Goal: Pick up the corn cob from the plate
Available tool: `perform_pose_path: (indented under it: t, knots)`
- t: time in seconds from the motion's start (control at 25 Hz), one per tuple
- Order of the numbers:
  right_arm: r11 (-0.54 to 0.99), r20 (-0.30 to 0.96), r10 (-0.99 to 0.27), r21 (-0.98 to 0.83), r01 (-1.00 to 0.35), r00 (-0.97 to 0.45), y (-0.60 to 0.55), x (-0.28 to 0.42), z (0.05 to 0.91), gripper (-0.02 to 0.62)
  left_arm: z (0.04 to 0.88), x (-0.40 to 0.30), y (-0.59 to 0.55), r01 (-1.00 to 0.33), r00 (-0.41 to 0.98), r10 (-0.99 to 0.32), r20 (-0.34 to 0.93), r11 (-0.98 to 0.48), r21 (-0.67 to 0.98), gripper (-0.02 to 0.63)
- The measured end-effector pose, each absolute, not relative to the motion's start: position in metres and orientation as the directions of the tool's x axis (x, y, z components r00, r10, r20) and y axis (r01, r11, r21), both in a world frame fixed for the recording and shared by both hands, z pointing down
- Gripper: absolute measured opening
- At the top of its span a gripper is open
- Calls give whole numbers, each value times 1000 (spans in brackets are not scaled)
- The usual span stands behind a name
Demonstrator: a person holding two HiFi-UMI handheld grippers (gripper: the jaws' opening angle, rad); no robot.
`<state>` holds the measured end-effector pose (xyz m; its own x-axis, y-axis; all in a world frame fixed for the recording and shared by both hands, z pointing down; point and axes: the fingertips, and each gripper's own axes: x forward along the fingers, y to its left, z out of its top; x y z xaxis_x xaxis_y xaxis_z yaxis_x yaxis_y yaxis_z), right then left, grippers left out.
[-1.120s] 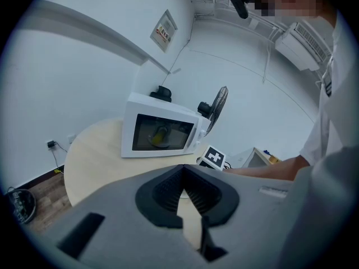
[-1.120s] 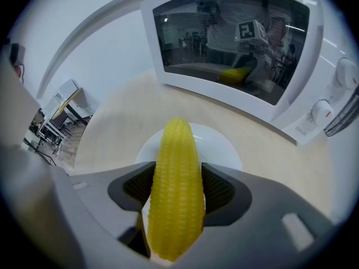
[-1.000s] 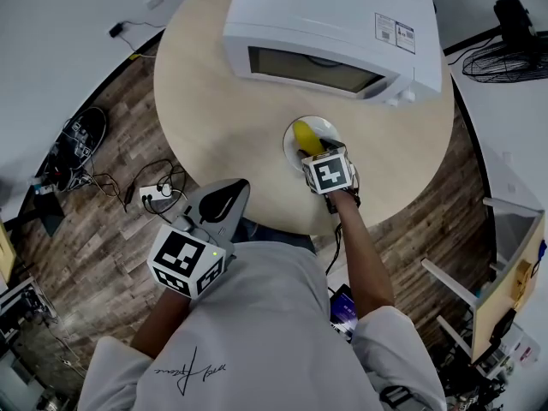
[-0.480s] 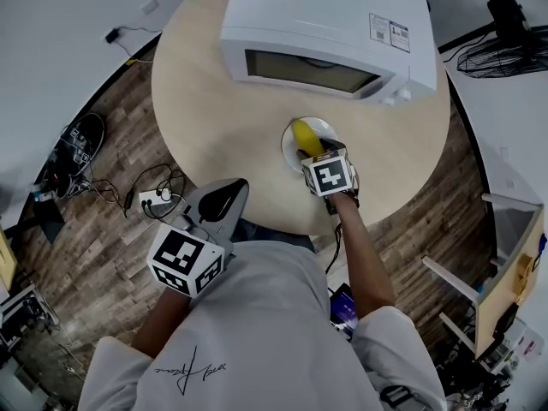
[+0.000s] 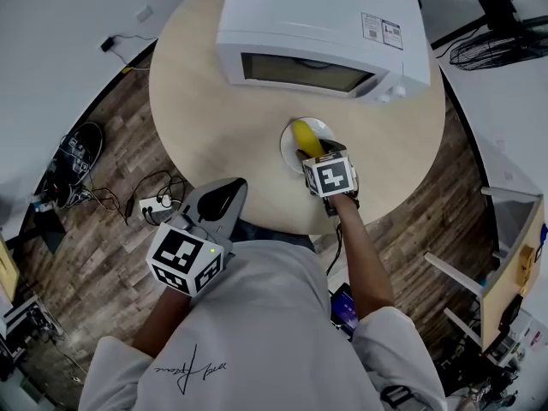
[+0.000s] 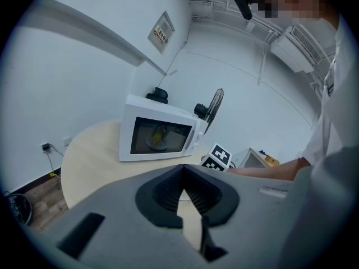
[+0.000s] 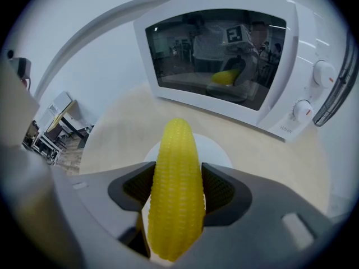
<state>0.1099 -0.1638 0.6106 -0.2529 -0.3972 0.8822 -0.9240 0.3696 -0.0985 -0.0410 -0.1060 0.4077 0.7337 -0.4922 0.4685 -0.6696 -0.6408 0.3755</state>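
At the plate (image 5: 288,142) before the microwave (image 5: 317,32), the right claw (image 7: 178,198) pinches the corn cob (image 7: 175,172), whose long axis points microwave-ward; the left claw (image 6: 182,192), farther back, is pressed together and empty.

Bright, even, diffuse light fills all three views, and no shadow is hard. The boxy white microwave oven (image 5: 317,32) casts only a faint soft shade on the round pale wooden table (image 5: 214,110) along its front. In the right gripper view its dark glass door (image 7: 219,55) mirrors the room. Both gripper views are fisheye, bowing straight lines and darkening to black at the corners. The ribbed yellow corn cob (image 7: 175,189) looks sharp. The left gripper (image 6: 184,178), close to its lens, looks soft, bluish and dull.
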Motion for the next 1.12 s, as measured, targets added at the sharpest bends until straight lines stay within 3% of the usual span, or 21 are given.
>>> perform_pose_path:
  t: [1.12]
  knots:
    - [285, 846, -477, -109, -952, -239, -155, 116, 582, 268, 404, -58, -103, -664, 737, -502, 454, -662, 347, -8]
